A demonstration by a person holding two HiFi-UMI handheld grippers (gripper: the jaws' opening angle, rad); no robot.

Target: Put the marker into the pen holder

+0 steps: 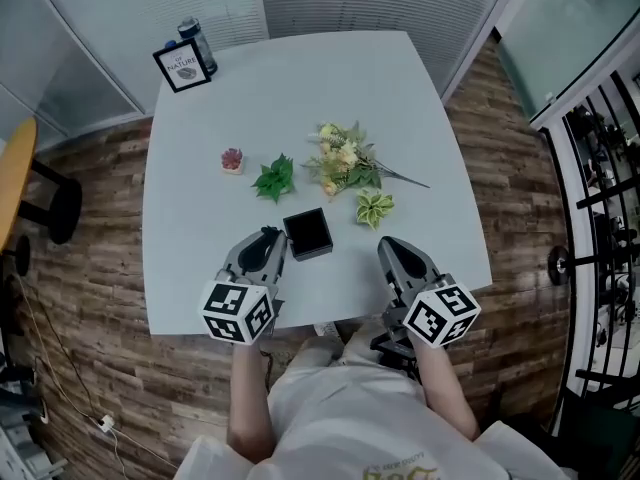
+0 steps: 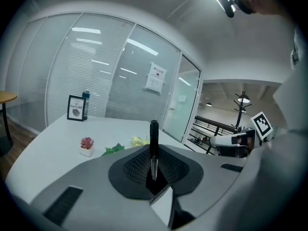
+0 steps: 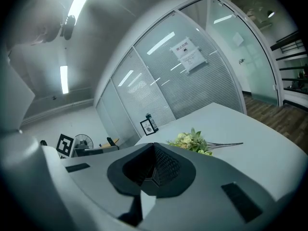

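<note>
The black square pen holder (image 1: 307, 233) stands on the pale table (image 1: 300, 88), near its front edge. My left gripper (image 1: 268, 240) hovers just left of the holder. In the left gripper view a black marker (image 2: 153, 146) stands upright, with the left gripper (image 2: 153, 179) shut on its lower end. The marker itself does not show in the head view. To the right of the holder, my right gripper (image 1: 392, 248) is over the table's front right part. Its jaws (image 3: 153, 176) are shut, with nothing between them.
Behind the holder lie a green leafy sprig (image 1: 274, 177), a flower bouquet (image 1: 345, 160), a small variegated plant (image 1: 374, 206) and a tiny pink potted plant (image 1: 232, 159). A framed sign (image 1: 182, 66) and a bottle (image 1: 197, 43) stand at the far left corner. Glass walls surround the table.
</note>
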